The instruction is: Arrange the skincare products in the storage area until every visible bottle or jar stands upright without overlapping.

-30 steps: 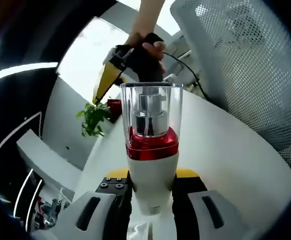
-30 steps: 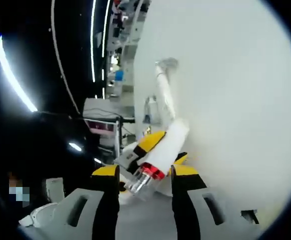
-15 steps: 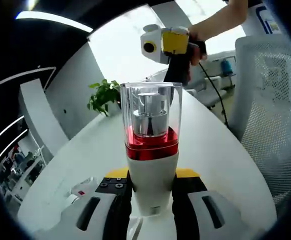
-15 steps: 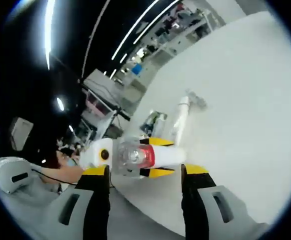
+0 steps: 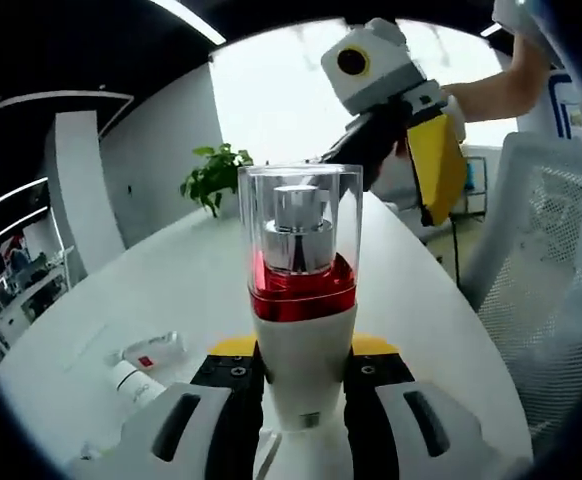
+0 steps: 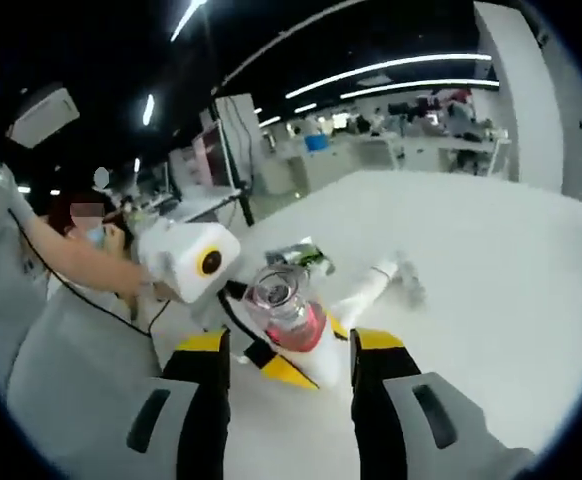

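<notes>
Bottle [image 5: 302,300]: white body, red collar, clear cap over a silver pump. In the left gripper view it stands upright between the jaws of the left gripper [image 5: 301,385], which are closed against its lower body from both sides. The bottle is held above the white table [image 5: 191,290], clear of the surface, over the table's near end.

In the right gripper view the same bottle [image 6: 289,325] appears cap-first, gripped by the left gripper [image 6: 271,350], whose yellow jaw tips show on either side of it. A hand [image 6: 161,290] holds that gripper from the left.

The right gripper [image 6: 283,355] has its jaws spread wide with nothing between the pads; the bottle is seen through the gap but lies beyond them. In the left gripper view the right gripper [image 5: 411,130] hangs above the far part of the table, upper right, held by a hand that is largely hidden behind it.

Two tubes lie flat on the table near its left edge: one with a red mark [image 5: 151,350] and a second [image 5: 136,380] just beside it, nearer the camera. In the right gripper view a white tube [image 6: 371,285] lies flat beyond the bottle.

A plant [image 5: 214,175] stands at the far end of the table. A mesh chair [image 5: 541,290] is beside the right edge.
</notes>
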Demonstrator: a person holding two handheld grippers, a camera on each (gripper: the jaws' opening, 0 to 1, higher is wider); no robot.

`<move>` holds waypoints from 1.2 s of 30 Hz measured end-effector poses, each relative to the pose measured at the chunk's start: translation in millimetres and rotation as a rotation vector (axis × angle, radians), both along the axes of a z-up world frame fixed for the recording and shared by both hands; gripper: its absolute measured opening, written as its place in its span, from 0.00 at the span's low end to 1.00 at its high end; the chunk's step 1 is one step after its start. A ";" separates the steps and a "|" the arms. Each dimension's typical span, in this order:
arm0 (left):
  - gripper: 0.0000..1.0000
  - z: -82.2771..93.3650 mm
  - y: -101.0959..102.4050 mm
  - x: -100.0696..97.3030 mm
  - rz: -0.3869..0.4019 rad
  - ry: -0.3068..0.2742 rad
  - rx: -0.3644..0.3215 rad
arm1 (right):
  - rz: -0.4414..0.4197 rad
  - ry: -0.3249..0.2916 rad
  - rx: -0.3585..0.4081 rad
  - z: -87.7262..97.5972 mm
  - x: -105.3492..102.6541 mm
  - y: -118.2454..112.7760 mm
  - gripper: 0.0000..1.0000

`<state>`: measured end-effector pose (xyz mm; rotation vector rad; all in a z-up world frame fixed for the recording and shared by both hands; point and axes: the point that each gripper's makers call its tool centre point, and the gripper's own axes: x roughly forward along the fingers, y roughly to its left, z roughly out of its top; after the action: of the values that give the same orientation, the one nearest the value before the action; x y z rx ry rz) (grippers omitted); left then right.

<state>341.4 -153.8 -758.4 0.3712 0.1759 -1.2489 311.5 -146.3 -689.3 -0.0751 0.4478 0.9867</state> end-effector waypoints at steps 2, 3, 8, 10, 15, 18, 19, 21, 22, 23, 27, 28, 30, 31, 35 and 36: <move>0.31 -0.1 -0.3 -1.7 -0.022 -0.005 0.002 | 0.013 -0.034 0.010 2.3 3.9 5.8 0.48; 0.31 0.1 -1.0 -1.9 -0.024 0.000 0.001 | 0.012 -0.076 0.015 5.6 8.2 7.4 0.44; 0.31 1.4 -5.6 -9.6 -0.049 0.042 -0.022 | 0.040 -0.119 0.040 9.3 11.3 20.2 0.36; 0.31 1.8 -7.3 -11.5 -0.063 0.057 -0.031 | 0.050 -0.139 0.022 6.8 13.2 21.1 0.35; 0.31 2.2 -11.1 -16.0 -0.102 0.098 -0.045 | 0.082 -0.156 0.052 10.8 12.4 27.7 0.34; 0.31 2.2 -12.9 -19.8 -0.124 0.117 -0.044 | 0.105 -0.190 0.044 10.3 13.3 30.0 0.34; 0.31 1.9 -12.3 -19.5 -0.131 0.115 -0.040 | 0.114 -0.202 0.040 10.4 12.9 30.4 0.34; 0.31 1.4 -11.1 -18.0 -0.141 0.115 -0.039 | 0.122 -0.215 0.039 10.5 11.8 32.3 0.33; 0.31 1.1 -10.8 -17.0 -0.142 0.119 -0.040 | 0.121 -0.214 0.040 10.4 13.2 32.0 0.33; 0.31 1.6 -11.6 -18.4 -0.145 0.123 -0.040 | 0.125 -0.214 0.047 10.1 15.2 31.5 0.33; 0.31 2.2 -13.9 -20.0 -0.157 0.134 -0.033 | 0.122 -0.201 0.058 7.1 20.5 32.3 0.34; 0.31 2.2 -14.5 -19.8 -0.159 0.138 -0.031 | 0.124 -0.199 0.057 6.5 20.3 32.3 0.34; 0.31 1.9 -14.0 -20.4 -0.169 0.138 -0.026 | 0.129 -0.203 0.055 7.2 20.0 31.3 0.33; 0.31 1.9 -14.0 -20.6 -0.170 0.138 -0.025 | 0.130 -0.206 0.054 7.2 20.2 31.2 0.33; 0.32 2.9 -14.6 -21.9 -0.172 0.115 -0.025 | 0.121 -0.207 0.060 7.2 20.9 31.1 0.32; 0.32 4.3 -15.1 -20.3 -0.171 0.070 -0.016 | 0.113 -0.215 0.059 7.4 21.6 31.3 0.32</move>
<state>321.1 -168.9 -754.2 0.3347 0.1968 -1.4324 333.1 -115.0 -681.9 -0.1531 0.2193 1.0887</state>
